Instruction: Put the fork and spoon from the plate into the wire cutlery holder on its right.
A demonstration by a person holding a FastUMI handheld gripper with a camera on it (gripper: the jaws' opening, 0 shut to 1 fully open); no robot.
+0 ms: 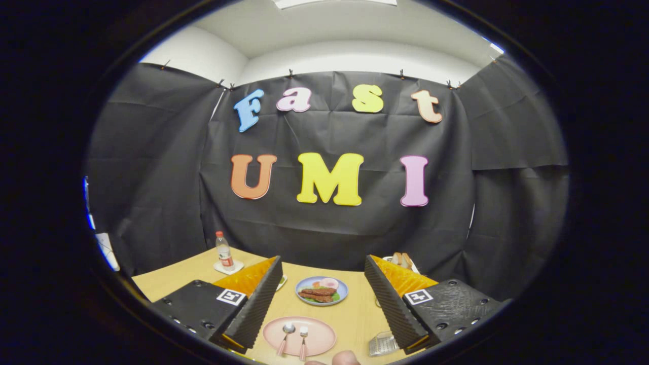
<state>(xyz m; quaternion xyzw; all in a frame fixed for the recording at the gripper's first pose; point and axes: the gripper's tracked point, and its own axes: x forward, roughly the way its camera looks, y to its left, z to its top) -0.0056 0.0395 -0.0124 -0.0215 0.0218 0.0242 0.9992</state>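
The tool (pixel 321 309) is held level above the near edge of the worktop (pixel 355 314), looking forward across it, its two fingers (pixel 256 304) spread wide apart with nothing between them. In the gap between the fingers, close in, lies a pink plate (pixel 322 334), and on it the spoon (pixel 285 336) and the fork (pixel 303 340) rest side by side, both with pink handles pointing toward the tool. Just beside the right finger, to the right of the plate, stands the wire cutlery holder (pixel 383 343). A fingertip of a person (pixel 346 358) shows just below the plate. Beyond the pink plate sits a blue plate of food (pixel 321 291). Well off beyond the left finger a plastic bottle (pixel 223 251) stands upright near the worktop's far corner.
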